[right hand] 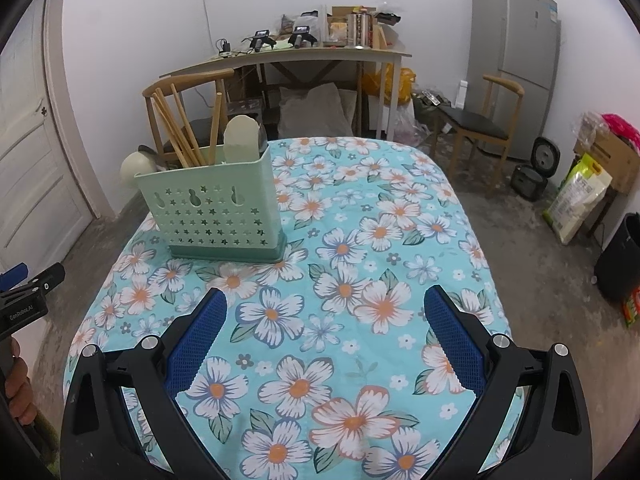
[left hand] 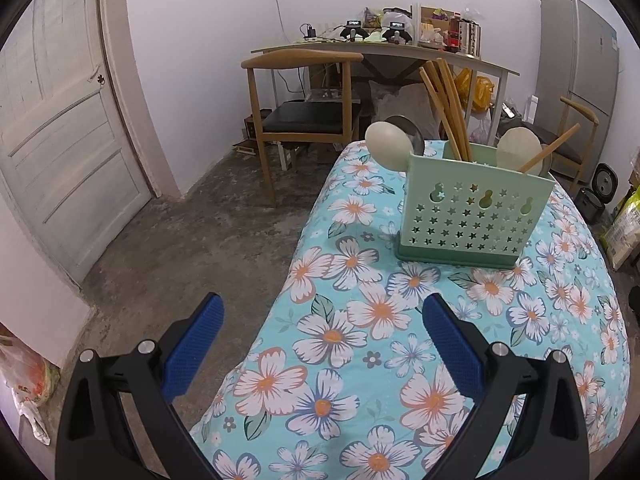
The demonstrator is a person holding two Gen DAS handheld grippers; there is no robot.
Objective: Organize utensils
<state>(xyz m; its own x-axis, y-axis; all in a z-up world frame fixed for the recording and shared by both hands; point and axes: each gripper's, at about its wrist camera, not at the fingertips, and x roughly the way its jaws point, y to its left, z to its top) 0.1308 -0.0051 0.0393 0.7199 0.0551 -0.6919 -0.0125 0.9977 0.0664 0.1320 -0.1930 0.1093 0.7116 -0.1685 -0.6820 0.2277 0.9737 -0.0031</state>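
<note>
Both claws (left hand: 322, 354) (right hand: 325, 350) wide open, empty, knurled blue pads, floral quilted cloth (right hand: 360, 240), perforated mint plastic caddy (right hand: 216, 216)

Both wrist views near, sharing holder (left hand: 476, 216)

Matt perforated plastic holder (right hand: 216, 210), wooden chopsticks (right hand: 180, 136), soft printed cloth (right hand: 360, 240).

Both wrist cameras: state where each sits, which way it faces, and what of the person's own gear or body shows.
Left wrist: behind the open left gripper, above the table's left edge, facing the green utensil caddy and a white door.
Right wrist: behind the open right gripper, above the flowered tablecloth, facing a grey fridge; a hand shows at the left edge.
Shared: caddy, tablecloth, chopsticks, cluttered desk.
</note>
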